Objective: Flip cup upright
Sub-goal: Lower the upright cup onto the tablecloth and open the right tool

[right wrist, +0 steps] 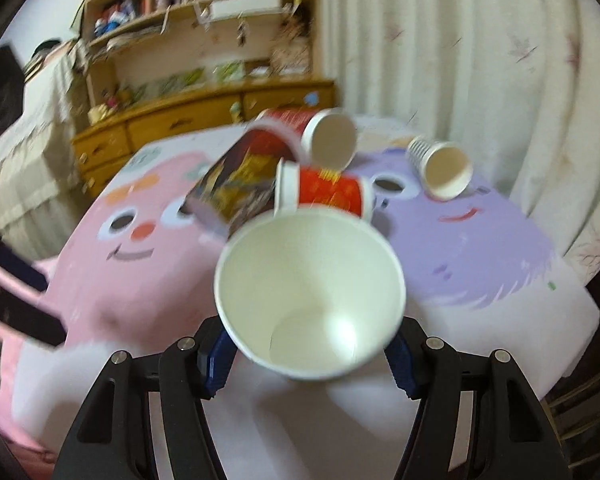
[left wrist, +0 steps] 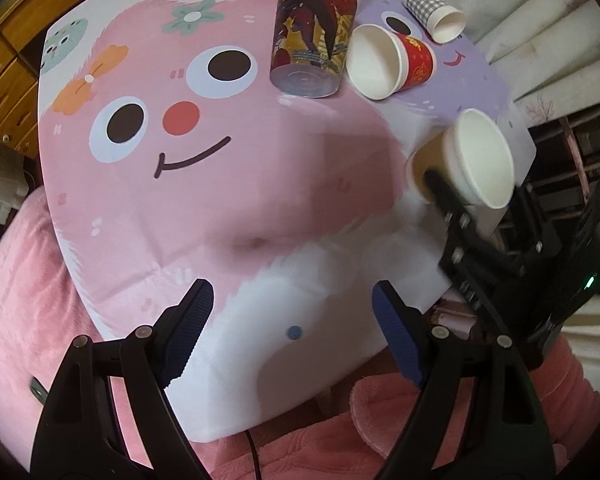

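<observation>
My right gripper (right wrist: 310,364) is shut on a white paper cup (right wrist: 310,296) and holds it tilted above the table, mouth toward the camera. The same cup (left wrist: 480,160) shows in the left wrist view at the table's right edge, held by the right gripper's fingers (left wrist: 440,188). My left gripper (left wrist: 292,316) is open and empty above the near white part of the tablecloth (left wrist: 260,220).
Several other cups lie on their sides at the far end: a dark patterned cup (left wrist: 312,36), a red cup (left wrist: 392,60), a checked cup (left wrist: 434,10). Curtains hang at the right. A wooden dresser (right wrist: 180,128) stands behind the table.
</observation>
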A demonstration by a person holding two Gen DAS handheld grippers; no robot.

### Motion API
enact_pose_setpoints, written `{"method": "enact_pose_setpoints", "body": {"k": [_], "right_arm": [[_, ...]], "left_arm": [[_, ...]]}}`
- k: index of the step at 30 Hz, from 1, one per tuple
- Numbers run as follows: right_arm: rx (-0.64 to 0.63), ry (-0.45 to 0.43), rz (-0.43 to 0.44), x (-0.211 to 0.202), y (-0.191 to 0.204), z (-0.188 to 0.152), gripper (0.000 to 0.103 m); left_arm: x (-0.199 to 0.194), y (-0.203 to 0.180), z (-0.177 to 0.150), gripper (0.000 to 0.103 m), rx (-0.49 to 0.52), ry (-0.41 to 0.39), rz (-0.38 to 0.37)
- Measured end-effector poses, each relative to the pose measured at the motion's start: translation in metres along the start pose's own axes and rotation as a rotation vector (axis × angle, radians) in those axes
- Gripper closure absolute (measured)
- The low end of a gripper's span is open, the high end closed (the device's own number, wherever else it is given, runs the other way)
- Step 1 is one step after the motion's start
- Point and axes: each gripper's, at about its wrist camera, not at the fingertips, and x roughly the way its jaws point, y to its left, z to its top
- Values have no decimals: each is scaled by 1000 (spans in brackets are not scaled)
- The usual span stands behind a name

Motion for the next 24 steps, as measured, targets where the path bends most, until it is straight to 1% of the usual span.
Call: {"method": "enact_pose_setpoints", "body": {"k": [1, 3, 5, 8, 11, 13, 14, 15, 17, 19, 20, 22, 24], "right_arm": [[-20, 17, 13, -2, 0, -3, 33], [-58, 55, 48, -6, -1, -7, 21], [-104, 104, 90, -15, -4, -10, 15], [-173, 172, 133, -30, -11, -16, 14], [-228, 303, 207, -42, -28, -18, 14], [-248, 390, 243, -52, -41, -18, 14], [-254, 418, 257, -57, -47, -17, 12], [-263, 455, 268, -64, -56, -17, 6], [-262, 496, 274, -76, -71, -13, 2], [-249, 547, 265, -87, -87, -6, 2], [-239, 577, 263, -92, -94, -3, 2], [-206, 626, 266, -105, -109, 3, 1], [-172, 665, 232, -115, -121, 10, 1]], "left_arm": [[0, -2, -1, 23, -21, -3, -8], [-1, -6, -3, 23, -59, -5, -14], [-3, -12, -6, 23, -104, -13, -15], [-6, -26, -9, 23, -170, -28, -8], [-11, -46, -14, 23, -237, -9, 13], [-17, -57, -18, 24, -284, -26, 6], [-21, -64, -21, 24, -313, -48, -7], [-26, -71, -25, 23, -340, -74, -21], [-34, -86, -31, 23, -384, -123, -15], [-42, -97, -39, 23, -417, -161, 14], [-48, -107, -44, 23, -437, -194, 37], [-58, -121, -52, 23, -449, -237, 56], [-67, -131, -59, 23, -452, -253, 64]]}}
